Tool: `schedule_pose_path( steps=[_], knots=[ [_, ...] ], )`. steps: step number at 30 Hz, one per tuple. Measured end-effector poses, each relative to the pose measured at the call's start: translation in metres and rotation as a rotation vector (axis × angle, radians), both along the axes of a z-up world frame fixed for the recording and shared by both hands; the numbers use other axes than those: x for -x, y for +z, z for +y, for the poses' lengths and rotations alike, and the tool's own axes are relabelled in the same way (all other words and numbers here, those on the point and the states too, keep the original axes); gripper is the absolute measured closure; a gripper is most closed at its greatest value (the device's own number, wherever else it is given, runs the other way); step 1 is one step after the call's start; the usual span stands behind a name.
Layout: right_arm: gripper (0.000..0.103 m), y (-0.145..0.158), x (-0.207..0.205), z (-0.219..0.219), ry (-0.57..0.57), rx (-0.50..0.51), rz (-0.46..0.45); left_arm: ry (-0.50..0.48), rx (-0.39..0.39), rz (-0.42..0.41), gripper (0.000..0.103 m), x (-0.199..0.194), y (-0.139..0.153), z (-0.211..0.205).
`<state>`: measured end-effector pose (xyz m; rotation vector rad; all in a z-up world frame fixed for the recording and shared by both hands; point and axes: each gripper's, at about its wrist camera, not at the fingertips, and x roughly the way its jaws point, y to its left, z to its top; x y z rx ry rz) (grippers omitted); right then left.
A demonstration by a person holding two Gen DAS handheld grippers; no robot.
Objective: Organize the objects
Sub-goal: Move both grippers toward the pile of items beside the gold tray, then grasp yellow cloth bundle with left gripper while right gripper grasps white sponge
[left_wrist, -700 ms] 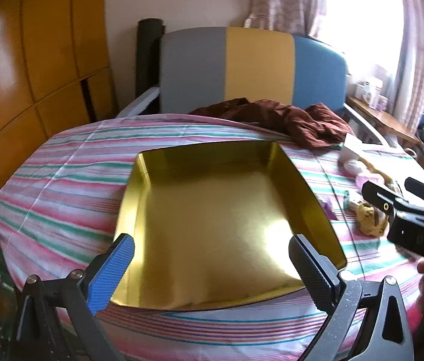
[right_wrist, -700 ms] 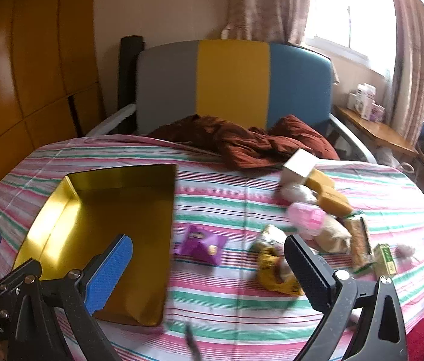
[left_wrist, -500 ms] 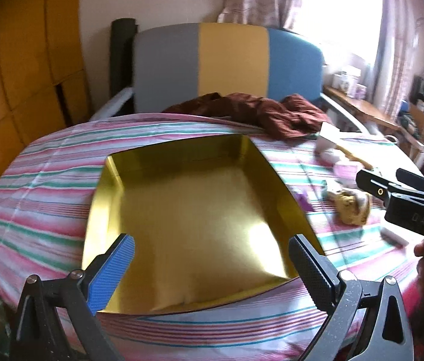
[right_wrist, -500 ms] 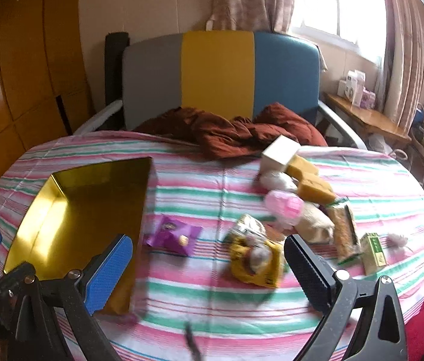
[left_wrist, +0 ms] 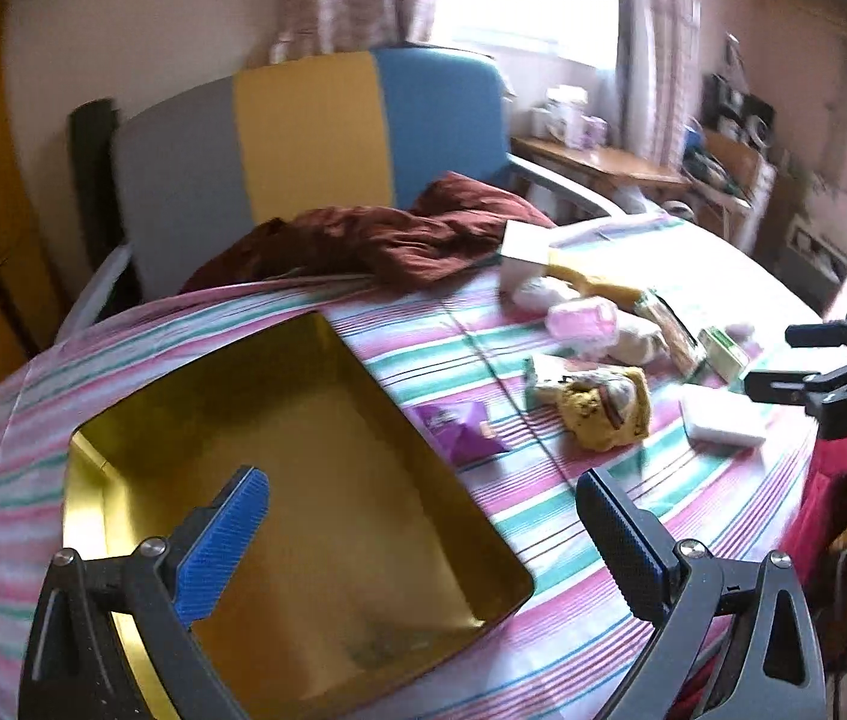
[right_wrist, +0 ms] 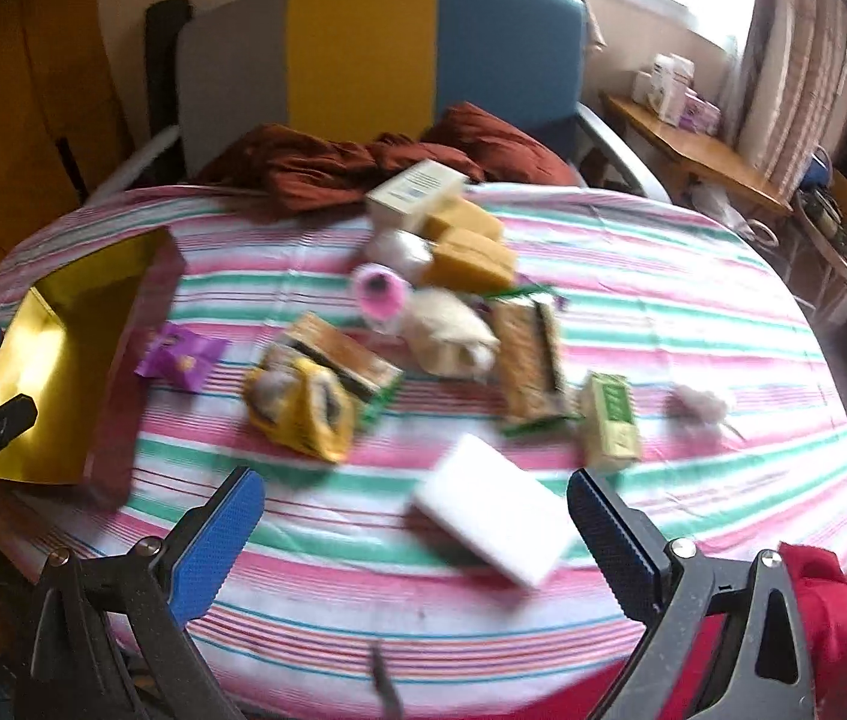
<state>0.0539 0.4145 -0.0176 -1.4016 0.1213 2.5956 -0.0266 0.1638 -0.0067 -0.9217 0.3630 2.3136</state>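
A shallow gold tray (left_wrist: 123, 450) (right_wrist: 33, 360) lies on the striped tablecloth at the left, with nothing in it. Right of it is a loose pile: a purple packet (right_wrist: 183, 354), a yellow snack bag (right_wrist: 303, 408), a pink roll (right_wrist: 378, 294), brown cake blocks (right_wrist: 471, 258), a green box (right_wrist: 609, 420) and a white block (right_wrist: 495, 516). My left gripper (left_wrist: 423, 540) hovers open over the tray's near right corner. My right gripper (right_wrist: 417, 534) hangs open above the table's front edge, with the white block just beyond its fingers. Neither holds anything.
A dark red cloth (right_wrist: 363, 162) is bunched at the table's far edge, in front of a grey, yellow and blue chair (right_wrist: 363, 48). A cream box (right_wrist: 417, 192) stands by the cloth. A wooden side table (right_wrist: 693, 150) is at the right, under the window.
Both wrist views have swung to the right. The tray has slid left in the pictures and the pile of packets now fills the right view. Both grippers have stayed open.
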Motion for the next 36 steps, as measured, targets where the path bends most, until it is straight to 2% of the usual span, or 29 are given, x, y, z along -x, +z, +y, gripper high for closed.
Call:
schedule_pose_path(
  steps=[5, 11, 14, 18, 26, 29, 31, 33, 36],
  knots=[
    [0.000, -0.006, -0.008, 0.020, 0.011, -0.012, -0.060, -0.091, 0.061, -0.048, 0.000, 0.006, -0.008, 0.040],
    [0.002, -0.020, -0.006, 0.031, 0.146, -0.045, -0.185, -0.157, 0.093, -0.116, 0.000, 0.014, -0.026, 0.089],
    [0.007, -0.035, 0.005, 0.034, 0.202, -0.063, -0.265, -0.183, 0.096, -0.166, 0.000, 0.020, -0.037, 0.111],
    [0.014, -0.056, 0.023, 0.038, 0.263, -0.084, -0.377, -0.192, 0.080, -0.225, 0.000, 0.029, -0.049, 0.134],
    [0.015, -0.089, 0.051, 0.038, 0.368, -0.138, -0.537, -0.202, 0.103, -0.249, 0.002, 0.037, -0.069, 0.161],
    [0.023, -0.100, 0.055, 0.037, 0.381, -0.141, -0.578, -0.206, 0.118, -0.267, 0.014, 0.040, -0.077, 0.167],
    [0.035, -0.106, 0.055, 0.037, 0.392, -0.114, -0.596, -0.215, 0.116, -0.305, 0.029, 0.043, -0.084, 0.168],
    [0.034, -0.106, 0.054, 0.038, 0.388, -0.100, -0.589, -0.226, 0.104, -0.341, 0.039, 0.044, -0.089, 0.168],
    [0.038, -0.103, 0.049, 0.040, 0.378, -0.081, -0.568, -0.220, 0.090, -0.329, 0.048, 0.042, -0.089, 0.166]
  ],
)
